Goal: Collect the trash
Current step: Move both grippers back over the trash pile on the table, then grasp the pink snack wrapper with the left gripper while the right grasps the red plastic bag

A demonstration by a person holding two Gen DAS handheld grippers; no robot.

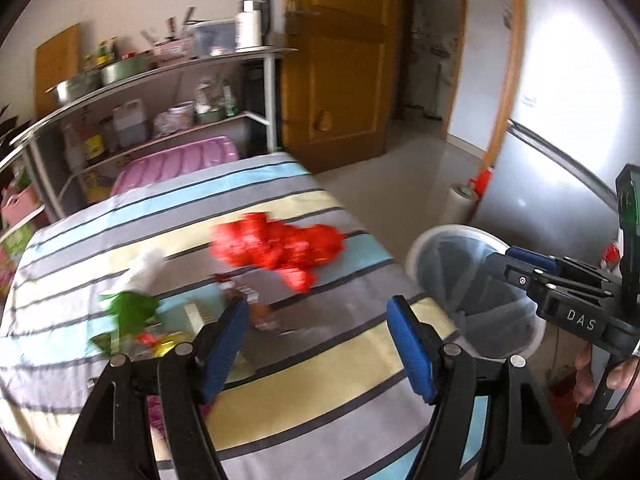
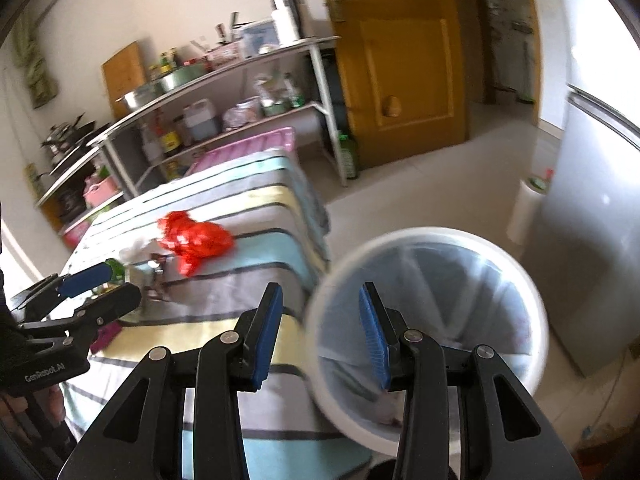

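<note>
- Left wrist view: your left gripper (image 1: 316, 340) stands with its blue pads well apart and nothing between them, tilted down over the striped cloth (image 1: 320, 380) that covers the table.
- Just past its left pad (image 1: 224, 344) lies a blurred heap of litter: green wrappers (image 1: 128, 312), a white crumpled tissue (image 1: 146, 266), and small packets that are too smeared to name.
- Farther out on the cloth sits the red plastic bag (image 1: 280, 248), apart from both pads.
- At the right edge of that view your right gripper (image 1: 520, 272) reaches in above the white bin (image 1: 424, 248), and your fingers (image 1: 616, 376) wrap its handle.
- Right wrist view: your right gripper (image 2: 320, 332) is also parted with nothing gripped, pointing downward where the table edge meets the bin (image 2: 532, 304).
- That bin stands on the floor, just beside the table, lined with a pale bag.
- Your left gripper (image 2: 116, 280) shows at the left, low over the litter, its upper pad beside something green.
- Behind the table stand a metal shelf rack (image 2: 224, 76) and a wooden door (image 2: 400, 60).
</note>
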